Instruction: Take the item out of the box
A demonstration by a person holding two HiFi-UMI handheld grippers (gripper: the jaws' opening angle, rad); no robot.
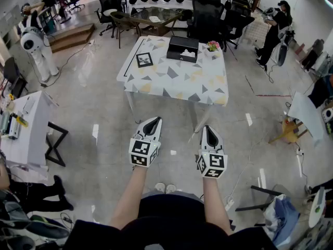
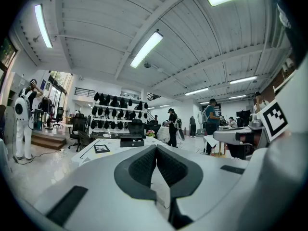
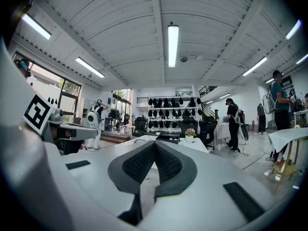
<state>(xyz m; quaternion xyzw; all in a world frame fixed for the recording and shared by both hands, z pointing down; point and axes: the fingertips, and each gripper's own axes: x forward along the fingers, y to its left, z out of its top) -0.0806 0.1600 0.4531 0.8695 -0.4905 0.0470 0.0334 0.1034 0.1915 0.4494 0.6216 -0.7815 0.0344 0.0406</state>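
**A:** Box, where's it at right now?

**B:** Nowhere close, lol. My left gripper and right gripper are both pinched tight on nothing, held side by side over the floor. Past them is the patterned table. The black box sits open near its far edge, with a white item inside.

Glossy grey floor, counter at twelve o'clock under matt patterned cloth, matt black box, smooth white plastic left tool, rough black pads
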